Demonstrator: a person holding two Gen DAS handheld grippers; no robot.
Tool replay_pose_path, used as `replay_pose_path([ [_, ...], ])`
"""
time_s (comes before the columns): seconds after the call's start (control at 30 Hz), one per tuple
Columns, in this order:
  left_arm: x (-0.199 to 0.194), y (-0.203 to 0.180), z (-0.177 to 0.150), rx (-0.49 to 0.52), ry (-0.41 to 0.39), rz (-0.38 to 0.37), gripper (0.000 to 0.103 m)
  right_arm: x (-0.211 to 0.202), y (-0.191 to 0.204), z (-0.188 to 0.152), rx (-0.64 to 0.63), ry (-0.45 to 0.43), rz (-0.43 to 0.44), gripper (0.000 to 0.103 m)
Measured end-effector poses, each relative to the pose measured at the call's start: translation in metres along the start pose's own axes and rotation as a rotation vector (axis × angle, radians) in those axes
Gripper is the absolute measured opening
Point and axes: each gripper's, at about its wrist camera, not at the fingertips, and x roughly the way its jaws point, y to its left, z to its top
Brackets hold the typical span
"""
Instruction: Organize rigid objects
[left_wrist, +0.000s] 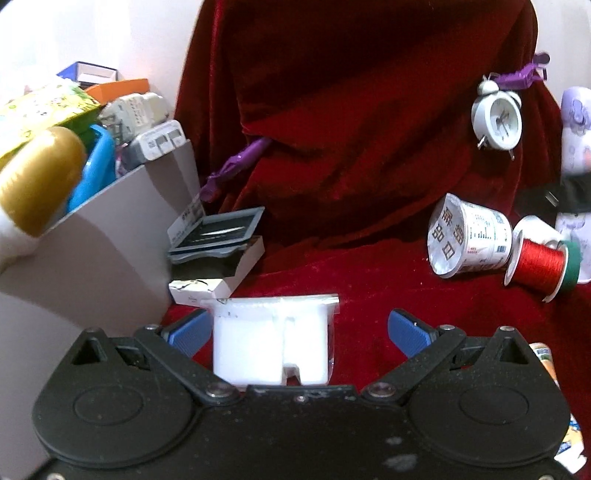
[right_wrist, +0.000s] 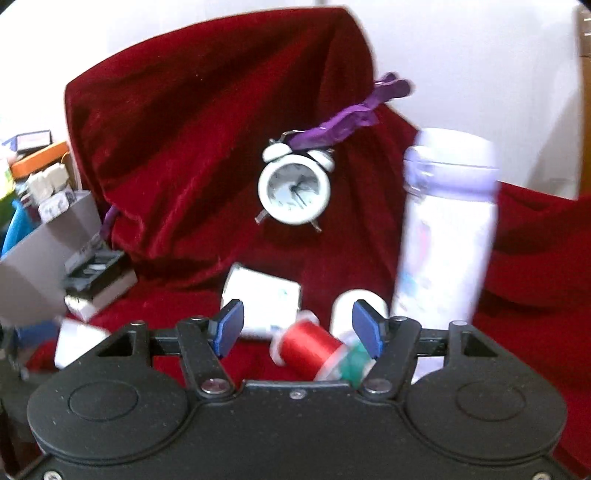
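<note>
My left gripper (left_wrist: 297, 332) is open over the red cloth. A white block in a clear bag (left_wrist: 273, 339) lies between its blue pads, nearer the left pad (left_wrist: 186, 332); I cannot tell if they touch. My right gripper (right_wrist: 297, 326) is open above a red thread spool (right_wrist: 308, 345) with a green spool (right_wrist: 354, 363) beside it. The red spool also shows in the left wrist view (left_wrist: 539, 264), next to a tipped white cup (left_wrist: 467, 236). A white alarm clock (right_wrist: 293, 190) leans on the cloth. A tall white and purple bottle (right_wrist: 445, 236) stands at the right.
A grey bin (left_wrist: 110, 236) at the left is packed with boxes, a gold spool (left_wrist: 37, 177) and a blue item. Stacked flat boxes (left_wrist: 218, 251) lie beside it. A white box (right_wrist: 262, 299) lies behind the spools. Purple ribbon (right_wrist: 347, 122) hangs on the red cloth.
</note>
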Motion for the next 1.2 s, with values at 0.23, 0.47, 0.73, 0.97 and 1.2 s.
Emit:
replay_pose_path([
  [0.23,0.01,0.009,-0.005,0.025,0.017,0.032,0.068,0.039,0.027,0.016,-0.04,0.042,0.006,0.086],
  [0.47,-0.025,0.01,-0.023,0.037,0.016,-0.107,0.068,0.073,0.045,0.006,-0.129,0.118,-0.067,0.059],
  [0.73,-0.067,-0.004,-0.062,0.129,0.007,-0.189,0.073,0.019,0.049,-0.022,-0.173,0.142,0.012,0.059],
  [0.97,-0.065,-0.004,-0.092,0.217,-0.018,-0.191,0.103,-0.035,0.049,-0.058,-0.2,0.259,0.112,0.06],
  [1.2,-0.055,0.008,-0.088,0.114,0.009,-0.243,0.103,-0.056,0.032,-0.022,-0.153,0.123,0.073,0.075],
])
